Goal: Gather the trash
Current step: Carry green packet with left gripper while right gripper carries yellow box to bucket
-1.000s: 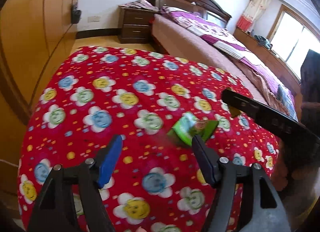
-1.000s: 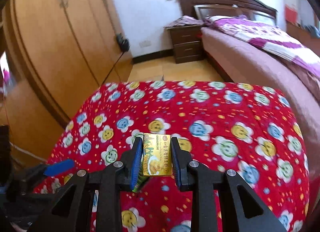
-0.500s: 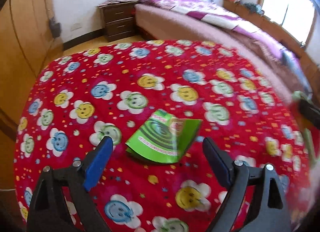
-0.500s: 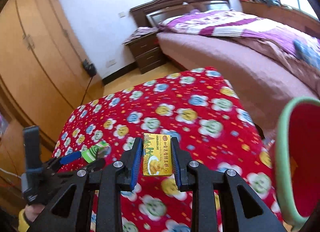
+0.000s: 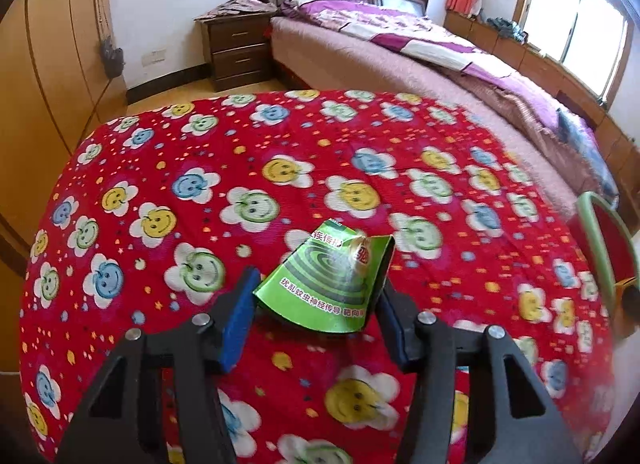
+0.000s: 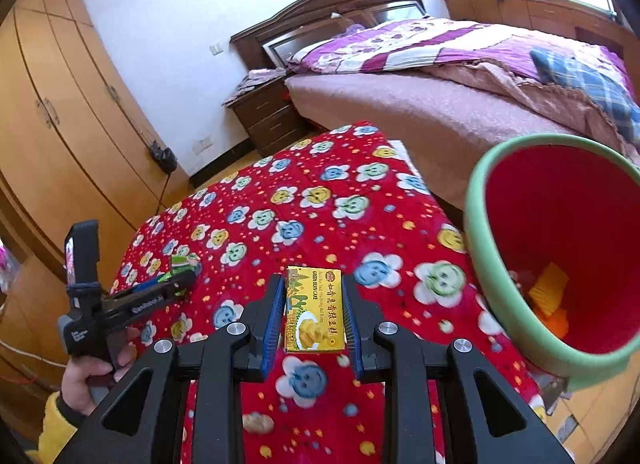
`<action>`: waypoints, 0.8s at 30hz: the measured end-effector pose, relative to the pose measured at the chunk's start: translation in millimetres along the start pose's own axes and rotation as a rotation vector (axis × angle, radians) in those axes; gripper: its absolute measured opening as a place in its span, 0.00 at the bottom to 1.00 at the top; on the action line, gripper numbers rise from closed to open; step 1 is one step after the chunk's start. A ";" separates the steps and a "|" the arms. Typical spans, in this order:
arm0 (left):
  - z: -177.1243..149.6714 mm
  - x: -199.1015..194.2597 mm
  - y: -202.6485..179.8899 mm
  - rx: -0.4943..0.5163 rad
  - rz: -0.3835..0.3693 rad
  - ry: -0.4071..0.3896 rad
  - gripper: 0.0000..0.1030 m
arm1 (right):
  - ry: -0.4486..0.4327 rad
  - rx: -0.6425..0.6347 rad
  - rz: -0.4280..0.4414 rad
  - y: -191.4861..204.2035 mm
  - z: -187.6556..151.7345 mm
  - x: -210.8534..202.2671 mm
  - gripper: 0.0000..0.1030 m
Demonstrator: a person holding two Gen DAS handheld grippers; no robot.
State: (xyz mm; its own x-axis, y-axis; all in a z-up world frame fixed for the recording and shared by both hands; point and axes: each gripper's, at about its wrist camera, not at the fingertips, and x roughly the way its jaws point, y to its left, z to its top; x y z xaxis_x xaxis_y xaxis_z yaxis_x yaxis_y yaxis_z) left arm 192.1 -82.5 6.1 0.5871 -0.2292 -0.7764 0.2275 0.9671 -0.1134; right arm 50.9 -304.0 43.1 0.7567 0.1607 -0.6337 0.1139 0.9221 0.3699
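Left side: the left gripper (image 5: 318, 306) is at the grasp step. Its jaws have just been closing and now bracket the green wrapper (image 5: 334, 282), which lies bent on the desk under the red flowered cloth (image 5: 240, 183). The blue pad (image 5: 240, 324) meets the wrapper's left edge; contact on the right side cannot be confirmed. The next move calls for closing fully on the wrapper, then lifting it clear without snagging the cloth.

Centre: the right gripper (image 6: 314, 318) is at the transport step. Its jaws pinch the yellow bean-cake box (image 6: 314, 312), held upright above the cloth.

Right side: the red bin (image 6: 560, 256) with the green rim stands beside the desk (some orange and yellow trash already lies inside). The next move calls for carrying the box over the rim, then spreading the jaws.
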 end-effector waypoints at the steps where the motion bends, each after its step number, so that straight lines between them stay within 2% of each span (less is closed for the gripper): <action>1: -0.9 -5.8 -1.8 -0.003 -0.019 -0.006 0.55 | -0.006 0.005 -0.001 -2.0 -1.3 -3.9 0.27; 9: -9.6 -52.5 -38.6 0.029 -0.142 -0.060 0.55 | -0.074 0.058 -0.058 -30.1 -6.9 -38.1 0.27; 14: -15.4 -68.0 -78.6 0.073 -0.223 -0.070 0.55 | -0.112 0.097 -0.092 -50.6 -9.5 -56.2 0.27; 18: -18.5 -71.0 -118.2 0.140 -0.285 -0.054 0.55 | -0.144 0.139 -0.118 -73.8 -10.5 -69.6 0.27; 24: -23.7 -74.5 -177.4 0.258 -0.338 -0.050 0.55 | -0.207 0.188 -0.192 -110.0 -5.1 -85.3 0.27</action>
State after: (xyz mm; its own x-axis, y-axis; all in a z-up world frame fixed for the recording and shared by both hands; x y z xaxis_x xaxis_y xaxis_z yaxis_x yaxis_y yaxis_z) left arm 89.6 -234.4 69.4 0.4816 -0.5400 -0.6903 0.5970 0.7788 -0.1926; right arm -29.4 -417.4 53.0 0.8226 -0.1027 -0.5593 0.3691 0.8446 0.3878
